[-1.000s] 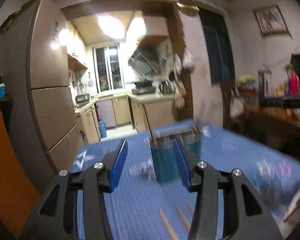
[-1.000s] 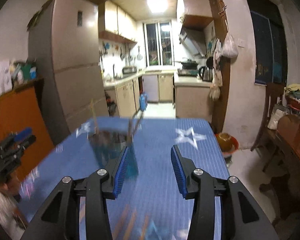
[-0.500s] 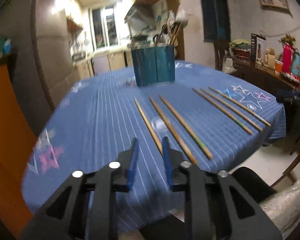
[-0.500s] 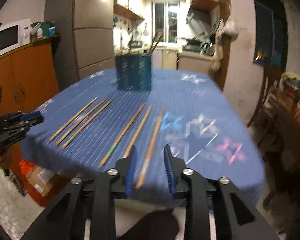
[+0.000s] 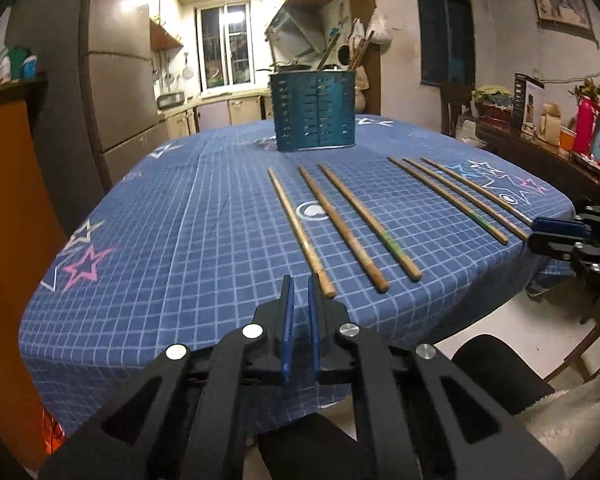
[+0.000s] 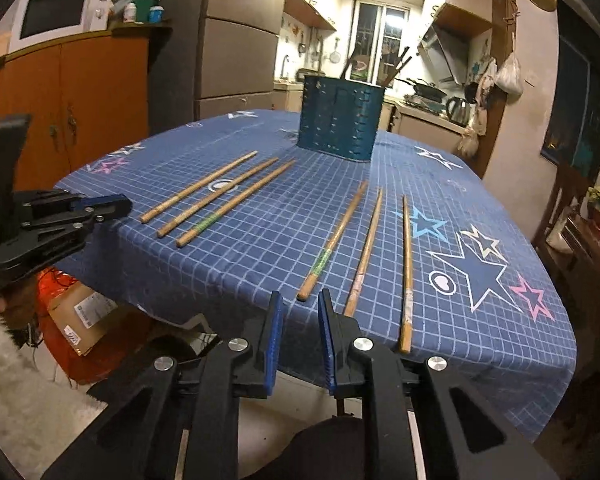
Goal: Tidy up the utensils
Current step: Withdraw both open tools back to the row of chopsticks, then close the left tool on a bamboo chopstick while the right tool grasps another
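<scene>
six wooden chopsticks lying loose on the blue star-patterned tabletop (image 5: 172, 216), split into two groups of three: left group (image 5: 342, 224) and right group (image 5: 460, 196), near ends toward the table edge, far ends aimed at the teal perforated utensil holder (image 5: 315, 110) standing upright at the far side with a few utensils already poking out. left hand-held gripper (image 5: 299, 312) hovering at the near edge, pads nearly together with only a thin slit between, gripping nothing, tip just beside the butt of the leftmost stick. right hand-held gripper (image 6: 299, 320) likewise low at the edge, slightly wider gap, empty, close to the near end of the green-banded stick (image 6: 332, 240) in its group. looks like the very start of a pickup, nothing collected yet. best approach by this read: widen the jaws first, straddle a single stick near its thicker end, close square across it so no rolling on the cloth, lift clear of its neighbours, then tip upright over the holder. risk of pinching two sticks at once, since each trio lies close together. no brand or legible writing anywhere on sticks or holder; a label on the cardboard box (image 6: 85, 316) below the table, too small to read.
</scene>
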